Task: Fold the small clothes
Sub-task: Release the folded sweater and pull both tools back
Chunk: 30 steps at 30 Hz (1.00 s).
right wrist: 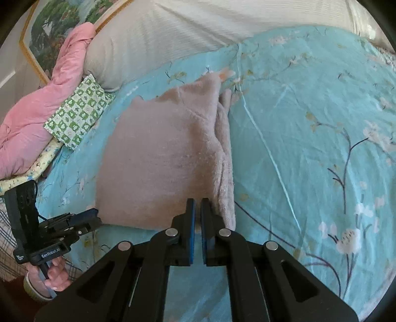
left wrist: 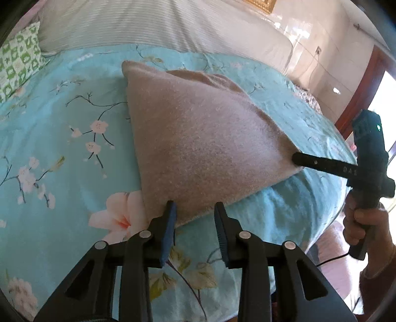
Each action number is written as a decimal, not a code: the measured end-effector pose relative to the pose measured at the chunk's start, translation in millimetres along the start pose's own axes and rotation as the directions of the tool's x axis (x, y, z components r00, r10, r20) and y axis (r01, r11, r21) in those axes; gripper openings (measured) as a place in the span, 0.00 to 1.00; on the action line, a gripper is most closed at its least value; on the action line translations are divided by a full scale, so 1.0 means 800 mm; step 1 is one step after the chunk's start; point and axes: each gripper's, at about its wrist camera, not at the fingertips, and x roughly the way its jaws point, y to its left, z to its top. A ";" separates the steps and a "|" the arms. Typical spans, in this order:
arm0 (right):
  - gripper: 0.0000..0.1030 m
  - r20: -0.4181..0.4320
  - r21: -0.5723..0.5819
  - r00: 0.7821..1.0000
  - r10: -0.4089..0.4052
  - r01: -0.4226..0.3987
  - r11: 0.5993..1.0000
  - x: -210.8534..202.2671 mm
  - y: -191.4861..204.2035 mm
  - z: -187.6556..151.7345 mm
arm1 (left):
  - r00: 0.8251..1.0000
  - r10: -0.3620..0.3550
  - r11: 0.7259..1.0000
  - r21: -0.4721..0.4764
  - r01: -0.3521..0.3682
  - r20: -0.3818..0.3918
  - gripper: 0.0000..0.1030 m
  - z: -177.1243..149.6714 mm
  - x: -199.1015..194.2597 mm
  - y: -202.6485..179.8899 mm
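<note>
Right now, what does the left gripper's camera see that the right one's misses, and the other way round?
Only the left view shows the reddish wooden door frame. Only the right view shows the crumpled pink quilt and the gold-framed landscape picture. Both show the fuzzy beige folded garment, the turquoise floral bedsheet and the green-and-white checked cushion.

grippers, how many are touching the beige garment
2: the right gripper is shut on the garment's near right corner; the left gripper's open jaws straddle its near edge.

A bed (left wrist: 61, 138) is covered by a turquoise floral sheet; a pinkish fleece garment (left wrist: 198, 138) is spread just beyond the jaws.
</note>
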 end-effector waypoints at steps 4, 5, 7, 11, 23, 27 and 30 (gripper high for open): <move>0.13 0.046 -0.006 0.999 0.020 -0.020 1.000 -0.031 0.015 -0.014 | 1.000 -0.019 0.999 -0.045 0.020 0.024 0.42 -0.013 -0.026 0.001; 0.16 0.056 -0.005 0.998 0.024 -0.024 1.000 -0.037 0.017 -0.019 | 0.999 -0.019 0.999 -0.048 0.021 0.034 0.43 -0.015 -0.031 0.000; 0.35 0.082 0.001 0.996 0.033 -0.033 0.999 -0.051 0.022 -0.031 | 0.999 -0.003 0.999 -0.050 0.005 0.045 0.48 -0.020 -0.041 -0.003; 0.36 0.106 -0.017 0.994 0.029 -0.028 0.999 -0.066 0.036 -0.059 | 0.996 0.059 0.998 -0.027 -0.057 0.063 0.52 -0.037 -0.059 -0.005; 0.67 0.030 -0.095 0.999 -0.031 0.033 0.995 -0.062 0.065 -0.129 | 0.989 0.145 0.989 -0.001 -0.145 0.018 0.74 -0.088 -0.068 0.000; 0.74 0.024 -0.114 0.999 -0.044 0.047 0.992 -0.063 0.073 -0.143 | 0.979 0.200 0.979 0.022 -0.201 0.038 0.79 -0.092 -0.078 -0.001; 0.76 0.036 -0.130 0.998 -0.055 0.060 0.990 -0.067 0.077 -0.145 | 0.969 0.239 0.969 0.049 -0.242 0.062 0.81 -0.092 -0.085 -0.005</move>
